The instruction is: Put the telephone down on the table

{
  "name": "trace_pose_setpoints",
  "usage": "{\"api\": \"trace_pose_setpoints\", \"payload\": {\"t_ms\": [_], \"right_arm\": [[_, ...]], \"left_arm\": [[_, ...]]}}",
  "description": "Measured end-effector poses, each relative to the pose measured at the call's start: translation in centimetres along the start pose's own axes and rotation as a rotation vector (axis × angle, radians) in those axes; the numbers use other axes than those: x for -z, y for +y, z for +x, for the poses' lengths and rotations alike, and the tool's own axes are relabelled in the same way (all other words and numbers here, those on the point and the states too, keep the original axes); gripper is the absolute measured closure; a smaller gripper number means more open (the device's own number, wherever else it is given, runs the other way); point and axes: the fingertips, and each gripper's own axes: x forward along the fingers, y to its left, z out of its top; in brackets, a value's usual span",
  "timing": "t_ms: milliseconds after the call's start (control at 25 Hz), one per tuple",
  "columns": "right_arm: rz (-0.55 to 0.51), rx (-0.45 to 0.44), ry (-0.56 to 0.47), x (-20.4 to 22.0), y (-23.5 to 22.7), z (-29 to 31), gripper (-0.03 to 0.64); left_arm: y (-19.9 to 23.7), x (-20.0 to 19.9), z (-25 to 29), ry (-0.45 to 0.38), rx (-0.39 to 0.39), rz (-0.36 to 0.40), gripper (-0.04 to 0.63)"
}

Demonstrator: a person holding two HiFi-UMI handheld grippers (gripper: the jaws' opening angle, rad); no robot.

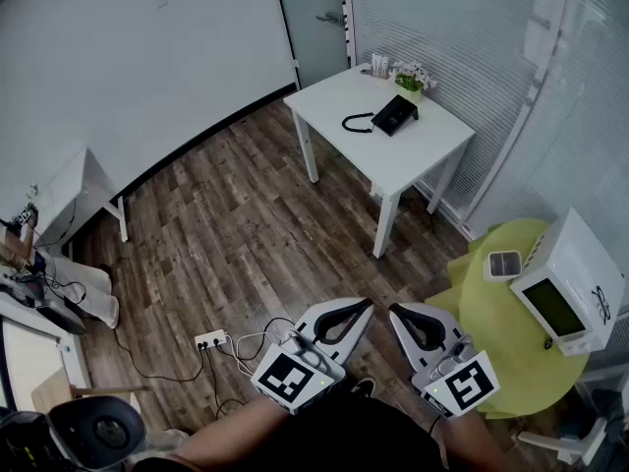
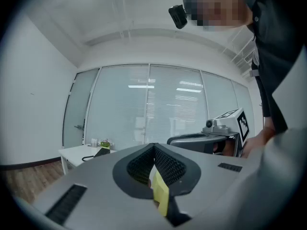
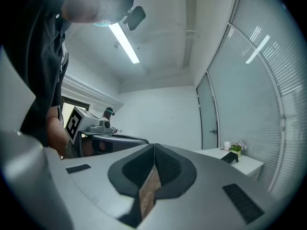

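A black telephone (image 1: 395,114) with its coiled cord (image 1: 356,123) rests on a white table (image 1: 346,99) far across the room. It shows small in the left gripper view as the telephone (image 2: 101,151) and in the right gripper view as the telephone (image 3: 231,157). My left gripper (image 1: 365,306) and right gripper (image 1: 395,312) are held close to my body, far from the table. Both are shut with nothing between the jaws. The left gripper (image 2: 154,146) and the right gripper (image 3: 154,147) each show jaws pressed together.
A small potted plant (image 1: 411,80) and cups stand at the white table's far edge. A yellow-green round table (image 1: 491,308) at right carries a white microwave (image 1: 570,285) and a small device. A power strip with cables (image 1: 212,341) lies on the wood floor. A desk stands at left.
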Motion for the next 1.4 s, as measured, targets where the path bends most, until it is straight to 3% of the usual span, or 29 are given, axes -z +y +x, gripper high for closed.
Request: {"api": "trace_pose_setpoints", "payload": {"t_ms": [640,840,1400], "right_arm": [[0.042,0.007,0.001,0.0,-0.6,2.8,0.594],[0.029,0.012,0.012,-0.3,-0.7,6.2,0.594],[-0.013,0.045,0.049,-1.1,-1.2,18.4,0.594]], "left_arm": [[2.7,-0.3,-0.7,0.007,-0.008,-0.002,0.586],[6.3,-0.8,-0.9,0.002,-0.014,0.029,0.586],[18.0,-1.5,-2.0,-0.032,0.044,0.001,0.586]]}}
